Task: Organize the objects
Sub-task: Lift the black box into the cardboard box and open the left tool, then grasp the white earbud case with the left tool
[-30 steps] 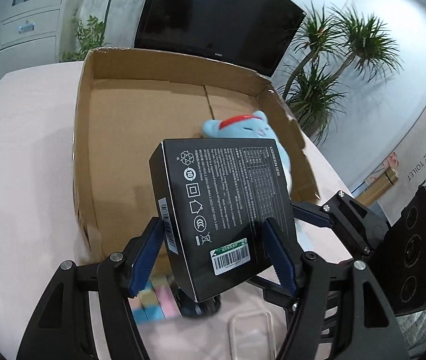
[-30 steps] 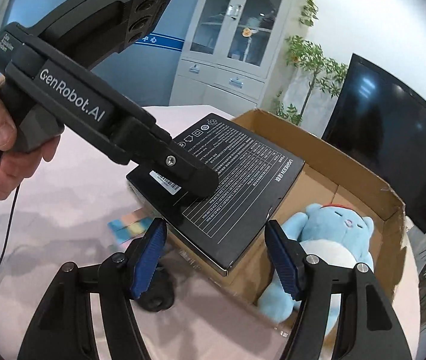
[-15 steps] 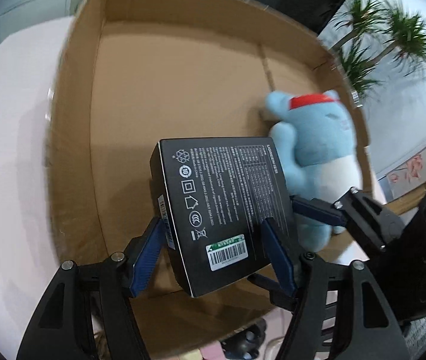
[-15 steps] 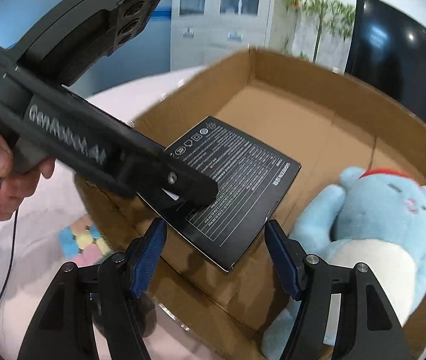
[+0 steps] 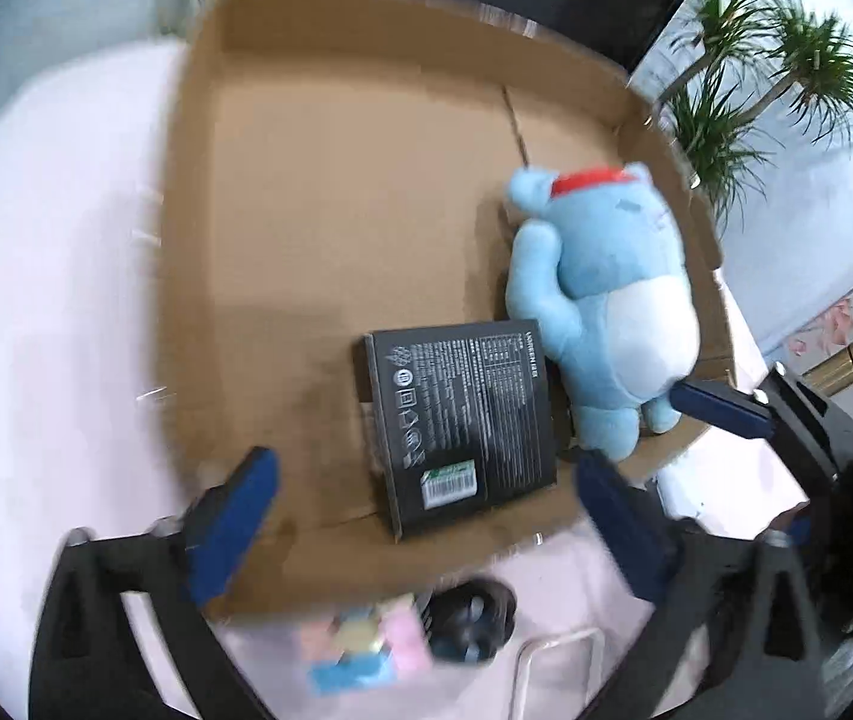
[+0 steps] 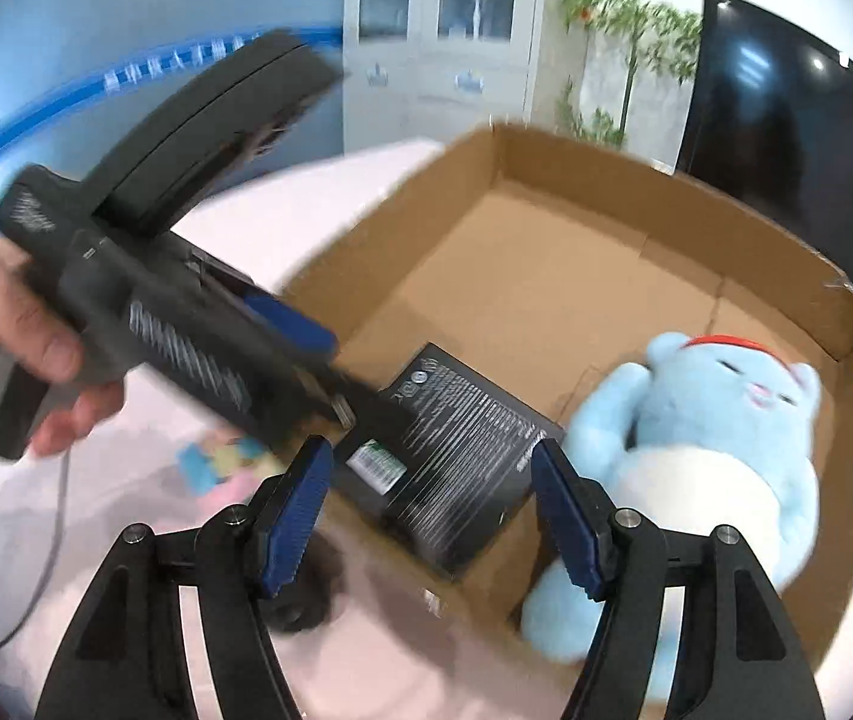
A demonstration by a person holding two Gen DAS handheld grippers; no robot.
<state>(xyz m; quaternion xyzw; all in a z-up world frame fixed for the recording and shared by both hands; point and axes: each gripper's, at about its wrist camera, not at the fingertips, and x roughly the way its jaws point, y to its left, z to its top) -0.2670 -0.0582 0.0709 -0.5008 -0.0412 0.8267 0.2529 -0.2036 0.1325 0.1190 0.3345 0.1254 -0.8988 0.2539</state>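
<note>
Released, black box point(image 5: 462, 420) lies in carton point(image 5: 330, 192); right view shows hand point(image 6: 0, 324).

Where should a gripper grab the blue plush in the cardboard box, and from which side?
Probably the white belly of the blue plush, from straight above. It lies on its back along the wall of the cardboard box, with the black box against its other flank, so a side approach looks blocked. The soft torso should compress between the fingers; the limbs are thinner and floppier.

Black monitor point(image 6: 798, 120), glass-doored cabinet point(image 6: 438, 30), potted palms point(image 5: 756, 90) beyond.
</note>
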